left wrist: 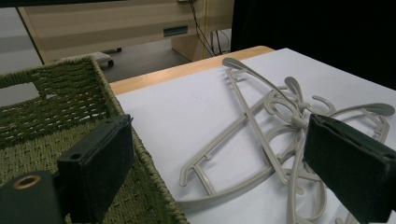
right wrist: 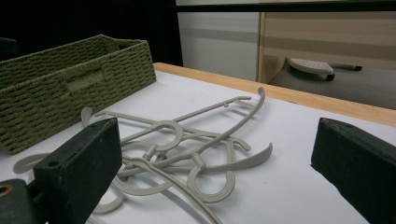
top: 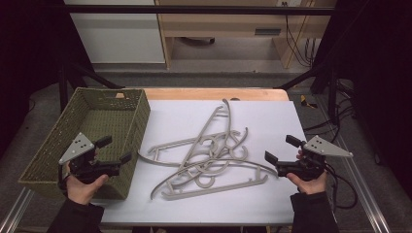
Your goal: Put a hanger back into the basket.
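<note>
We see left gripper (top: pixel 115 149) jaws wide, empty, over basket (top: pixel 42 160) edge, right gripper (top: pixel 278 151) wide, empty, hangers (top: pixel 206 160) btwn them

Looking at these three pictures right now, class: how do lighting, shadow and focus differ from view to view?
High view: dim and grainy, black at both sides, white mat brightest, soft shadows under the hangers. Left gripper view: basket and hangers sharp, near jaws slightly soft. Right gripper view: top left corner black, faint shadows under the hangers, no glare.
</note>
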{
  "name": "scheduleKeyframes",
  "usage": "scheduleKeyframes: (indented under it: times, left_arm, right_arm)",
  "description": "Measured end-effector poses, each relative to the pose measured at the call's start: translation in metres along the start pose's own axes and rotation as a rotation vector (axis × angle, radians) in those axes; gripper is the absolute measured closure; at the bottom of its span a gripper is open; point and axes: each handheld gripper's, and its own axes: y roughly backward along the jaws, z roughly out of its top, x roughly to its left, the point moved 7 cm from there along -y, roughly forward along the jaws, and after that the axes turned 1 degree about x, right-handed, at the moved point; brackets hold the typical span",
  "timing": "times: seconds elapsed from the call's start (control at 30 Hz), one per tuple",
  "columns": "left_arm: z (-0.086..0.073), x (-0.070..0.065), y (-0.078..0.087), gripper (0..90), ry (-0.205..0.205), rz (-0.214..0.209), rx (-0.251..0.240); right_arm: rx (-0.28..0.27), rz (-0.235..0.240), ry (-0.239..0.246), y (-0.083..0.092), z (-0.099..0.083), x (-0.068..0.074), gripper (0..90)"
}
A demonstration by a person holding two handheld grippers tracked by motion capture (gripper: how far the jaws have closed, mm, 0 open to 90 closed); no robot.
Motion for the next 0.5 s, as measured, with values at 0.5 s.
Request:
scheduleKeyframes:
  times: [0.5]
  left_arm:
    - [0.008,-0.033,-0.017,10.1,-0.061,-0.054,0.048]
  right_arm:
    - [0.031,0.016,0.018,-0.007,-0.001,0.01,2.1]
